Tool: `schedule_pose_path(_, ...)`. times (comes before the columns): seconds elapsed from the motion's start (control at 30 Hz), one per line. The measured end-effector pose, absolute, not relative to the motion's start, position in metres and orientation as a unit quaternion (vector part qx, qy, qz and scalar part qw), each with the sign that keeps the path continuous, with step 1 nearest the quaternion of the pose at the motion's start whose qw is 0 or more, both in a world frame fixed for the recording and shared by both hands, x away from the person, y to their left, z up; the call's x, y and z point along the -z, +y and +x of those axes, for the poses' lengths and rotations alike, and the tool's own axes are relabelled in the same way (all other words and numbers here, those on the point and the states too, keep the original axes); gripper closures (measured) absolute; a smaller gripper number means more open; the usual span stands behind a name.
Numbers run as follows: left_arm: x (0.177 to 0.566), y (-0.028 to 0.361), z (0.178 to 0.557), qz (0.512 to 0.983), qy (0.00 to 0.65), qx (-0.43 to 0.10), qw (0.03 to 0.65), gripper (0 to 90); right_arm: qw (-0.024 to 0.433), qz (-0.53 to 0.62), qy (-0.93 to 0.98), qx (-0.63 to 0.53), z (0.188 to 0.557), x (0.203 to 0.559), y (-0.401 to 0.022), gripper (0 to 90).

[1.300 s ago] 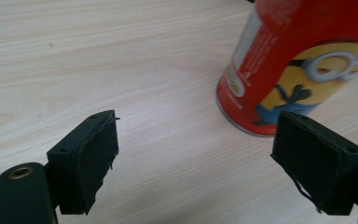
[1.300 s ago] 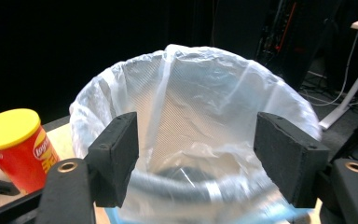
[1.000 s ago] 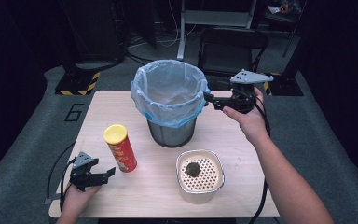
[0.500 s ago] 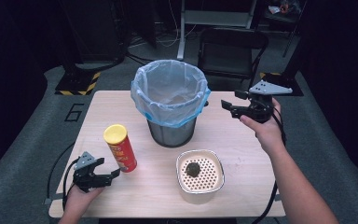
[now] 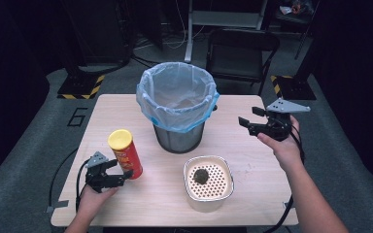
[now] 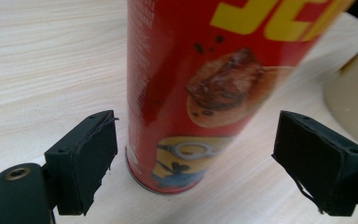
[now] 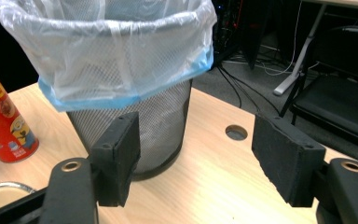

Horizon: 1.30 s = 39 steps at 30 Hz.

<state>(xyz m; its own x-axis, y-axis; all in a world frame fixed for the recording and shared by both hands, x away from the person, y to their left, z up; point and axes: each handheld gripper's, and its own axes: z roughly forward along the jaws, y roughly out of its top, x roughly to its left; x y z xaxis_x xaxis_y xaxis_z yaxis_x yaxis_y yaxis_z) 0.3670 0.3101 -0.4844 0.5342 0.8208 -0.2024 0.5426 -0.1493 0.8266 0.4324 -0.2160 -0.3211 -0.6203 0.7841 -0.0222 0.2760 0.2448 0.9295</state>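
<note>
My left gripper (image 6: 209, 163) stands with jaws released, straddling the base of the tall red cardboard snack tube with a yellow lid (image 6: 205, 93), beside the mesh bin (image 5: 178, 109). It's light, stiff and slick, so I'd pinch it mid-body. My right gripper (image 5: 257, 126), jaws released too, hangs empty on the bin's far side.

Light wood-grain table (image 5: 252, 194) carries a mesh waste bin (image 5: 178, 136) with a blue-edged clear liner near the far middle, an upright red chip can (image 5: 125, 154) with yellow lid front left, and a perforated-top container (image 5: 208, 183) front centre.
</note>
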Motion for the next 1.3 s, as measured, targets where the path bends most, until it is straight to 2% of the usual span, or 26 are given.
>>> schedule_pose_path(0.27,0.486,0.302,0.375,0.746,0.452,-0.176,0.455,13.4,0.241,0.368,0.742,-0.505,0.419,0.344,-0.223,32.1)
schedule_pose_path(0.9,0.496,0.291,0.382,0.731,0.448,-0.212,0.470,14.3,0.255,0.437,0.730,-0.461,0.393,0.429,-0.235,32.1)
schedule_pose_path(1.1,0.495,0.287,0.382,0.737,0.437,-0.234,0.460,22.2,0.248,0.462,0.712,-0.467,0.390,0.449,-0.238,32.1)
schedule_pose_path(1.3,0.492,0.283,0.379,0.741,0.429,-0.254,0.450,24.1,0.254,0.470,0.709,-0.461,0.386,0.457,-0.243,32.1)
